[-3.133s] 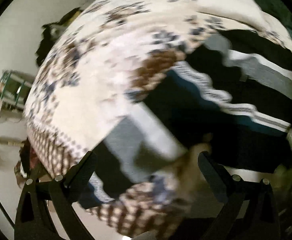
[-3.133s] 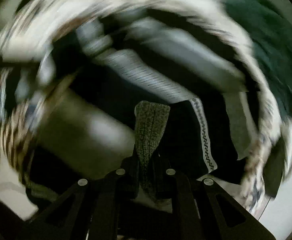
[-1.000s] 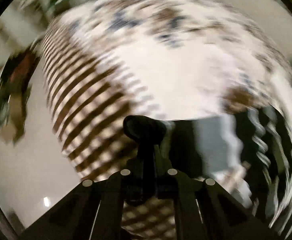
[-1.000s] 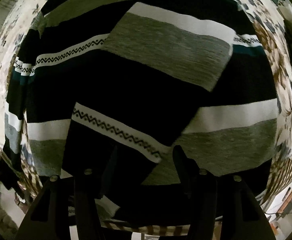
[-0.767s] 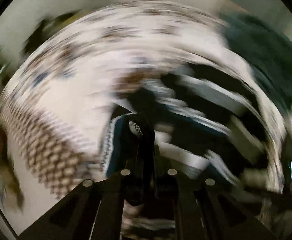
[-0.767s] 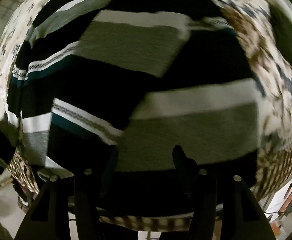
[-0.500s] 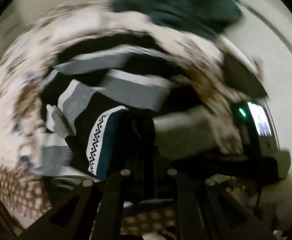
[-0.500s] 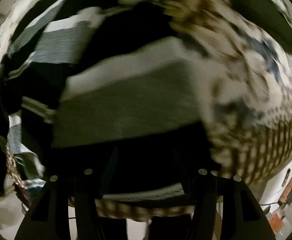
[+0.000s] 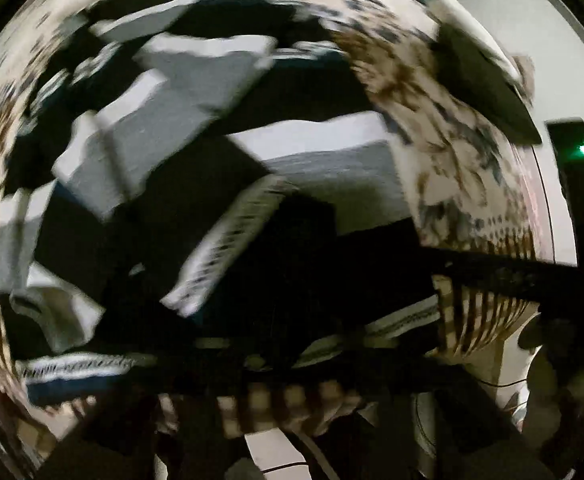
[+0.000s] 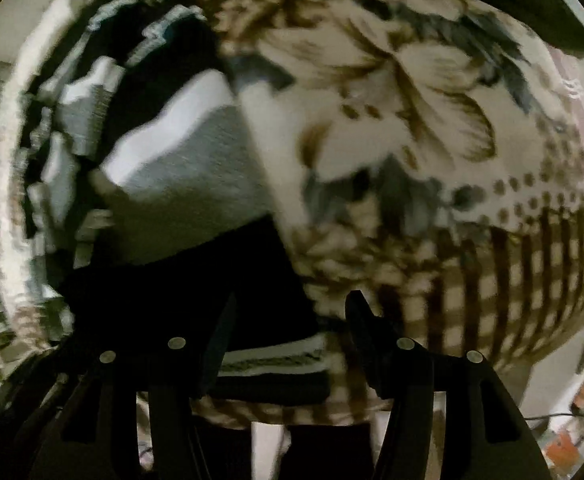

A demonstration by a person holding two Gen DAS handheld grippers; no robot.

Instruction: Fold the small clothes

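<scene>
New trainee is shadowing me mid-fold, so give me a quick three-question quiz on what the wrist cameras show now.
1. True or false: the right gripper is shut on the striped sweater.
2. The sweater lies on: A) a bare wooden table; B) a floral and checked blanket; C) a metal tray.
3. Fill in: the sweater's wide bands are black, white and ____.
Key: 1 false, its jaws stand open; 2 B; 3 grey.
</scene>
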